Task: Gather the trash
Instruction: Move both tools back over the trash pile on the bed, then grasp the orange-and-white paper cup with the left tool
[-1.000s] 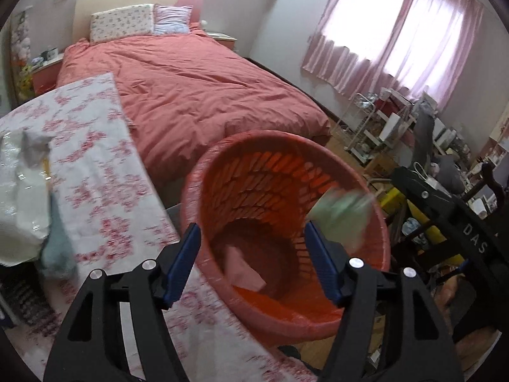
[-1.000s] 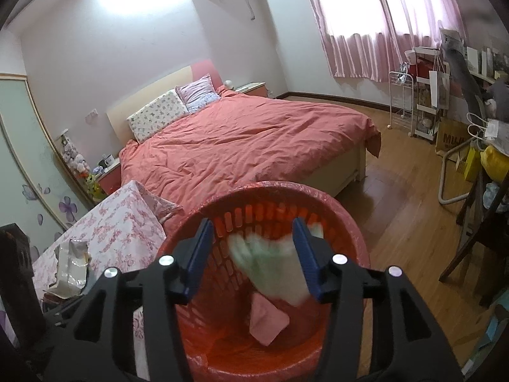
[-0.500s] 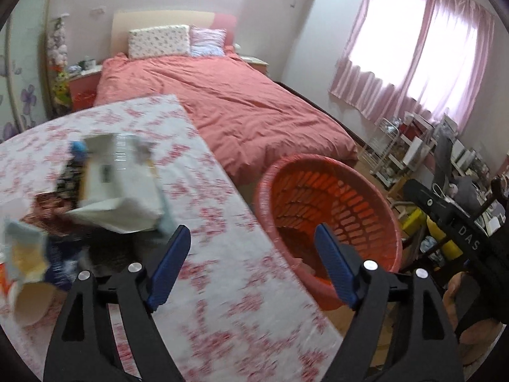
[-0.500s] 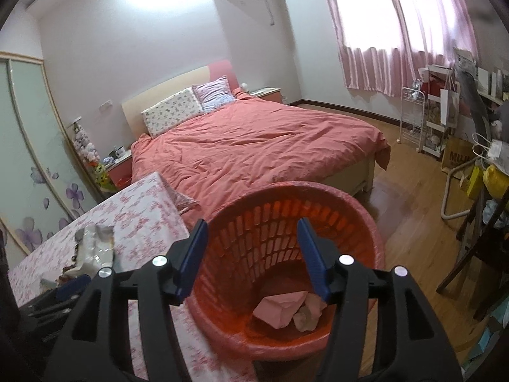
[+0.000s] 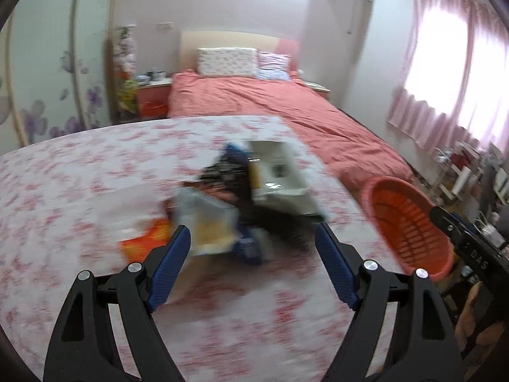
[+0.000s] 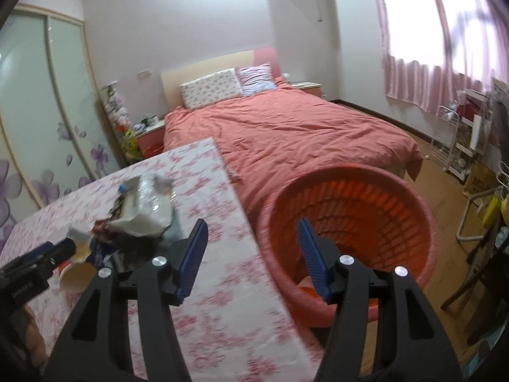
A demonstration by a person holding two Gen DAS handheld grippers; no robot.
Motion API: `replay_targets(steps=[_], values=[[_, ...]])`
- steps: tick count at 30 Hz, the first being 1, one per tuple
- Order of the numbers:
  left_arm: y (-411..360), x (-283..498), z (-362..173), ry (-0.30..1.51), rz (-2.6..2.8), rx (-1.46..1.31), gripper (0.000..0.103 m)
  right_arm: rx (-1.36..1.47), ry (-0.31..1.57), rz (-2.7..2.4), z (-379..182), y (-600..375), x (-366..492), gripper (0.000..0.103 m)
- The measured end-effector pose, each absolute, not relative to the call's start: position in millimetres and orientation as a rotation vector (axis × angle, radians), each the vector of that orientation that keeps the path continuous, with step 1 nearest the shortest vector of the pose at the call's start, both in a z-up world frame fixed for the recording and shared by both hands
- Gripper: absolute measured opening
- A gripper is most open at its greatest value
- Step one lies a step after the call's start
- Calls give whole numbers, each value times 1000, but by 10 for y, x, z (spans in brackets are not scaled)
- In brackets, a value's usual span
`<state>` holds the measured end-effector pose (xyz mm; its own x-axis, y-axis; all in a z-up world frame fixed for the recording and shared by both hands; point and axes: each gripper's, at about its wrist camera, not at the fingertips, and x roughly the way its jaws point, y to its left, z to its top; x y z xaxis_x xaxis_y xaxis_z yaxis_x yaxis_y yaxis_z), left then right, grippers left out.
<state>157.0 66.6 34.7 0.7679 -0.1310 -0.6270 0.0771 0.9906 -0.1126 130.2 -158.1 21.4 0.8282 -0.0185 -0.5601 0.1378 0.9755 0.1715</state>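
A heap of trash (image 5: 241,197) lies blurred on the flowered table (image 5: 95,165): a white bag (image 5: 280,175), a clear yellowish packet (image 5: 206,219), an orange wrapper (image 5: 146,242) and dark wrappers. My left gripper (image 5: 253,264) hangs open just short of the heap, nothing between its blue pads. The red basket (image 6: 350,172) stands beside the table's right edge, a pink scrap (image 6: 307,283) at its bottom. My right gripper (image 6: 251,258) is open and empty over the table edge and basket rim. In the right wrist view the heap (image 6: 143,210) and a paper cup (image 6: 78,275) sit to the left.
A bed with a red cover (image 6: 302,133) lies behind the table and basket. A wire rack (image 6: 458,146) and chair frames (image 6: 477,210) crowd the right side on the wooden floor. The left gripper's body (image 6: 35,264) shows at the right wrist view's left edge.
A crumpled greenish-white piece left the right gripper's fingers and dropped into the basket. Both grippers then swung left from over the basket toward the table's heap, the left one opening wider.
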Motion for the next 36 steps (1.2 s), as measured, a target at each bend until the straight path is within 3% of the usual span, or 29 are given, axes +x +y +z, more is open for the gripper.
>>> replay_targets(steps=[13, 36], values=[[1517, 1568, 13, 756, 49, -191, 80, 111, 631, 10, 97, -929, 1339, 58], [1484, 1621, -236, 839, 67, -176, 79, 109, 668, 0, 0, -931, 1333, 58]])
